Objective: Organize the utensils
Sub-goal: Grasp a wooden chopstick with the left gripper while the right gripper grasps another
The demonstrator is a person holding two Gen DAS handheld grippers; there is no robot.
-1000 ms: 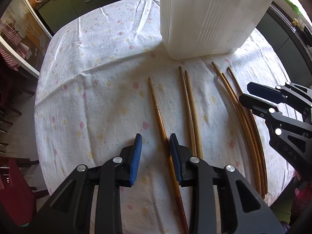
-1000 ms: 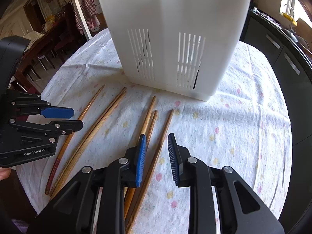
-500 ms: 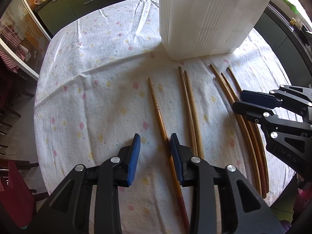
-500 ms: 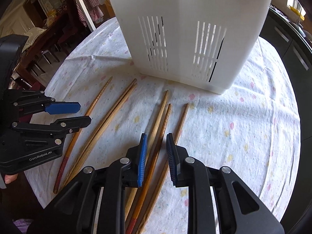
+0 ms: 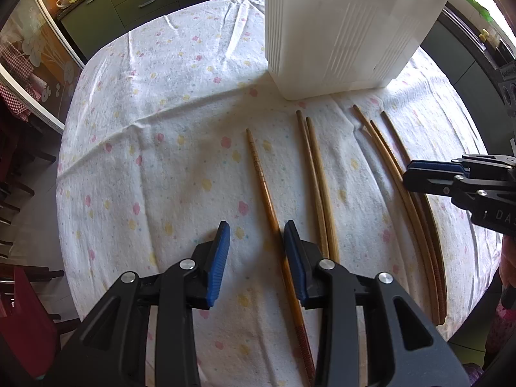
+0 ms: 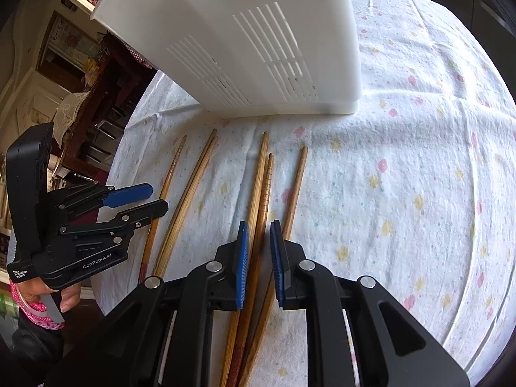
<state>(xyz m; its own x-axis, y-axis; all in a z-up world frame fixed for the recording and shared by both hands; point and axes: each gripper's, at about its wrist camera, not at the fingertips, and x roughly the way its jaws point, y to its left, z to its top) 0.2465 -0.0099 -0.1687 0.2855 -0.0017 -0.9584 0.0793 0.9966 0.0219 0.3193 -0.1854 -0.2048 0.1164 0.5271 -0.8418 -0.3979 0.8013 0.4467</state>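
Observation:
Several wooden chopsticks lie side by side on the flowered tablecloth in front of a white slotted utensil basket, which also shows in the right wrist view. My left gripper is open low over the cloth, with a single chopstick running between its jaws close to the right pad. My right gripper is open with a narrow gap, its jaws straddling a ridged chopstick in a group of three. It also shows at the right edge of the left wrist view, above those chopsticks.
A pair of chopsticks lies between the two grippers. The round table's edge drops off at the left, with chairs and cabinets beyond. The left gripper appears at the left of the right wrist view.
My right gripper has swung over the three chopsticks, lowered and narrowed its jaws around the ridged one. My left gripper has barely moved and stays open.

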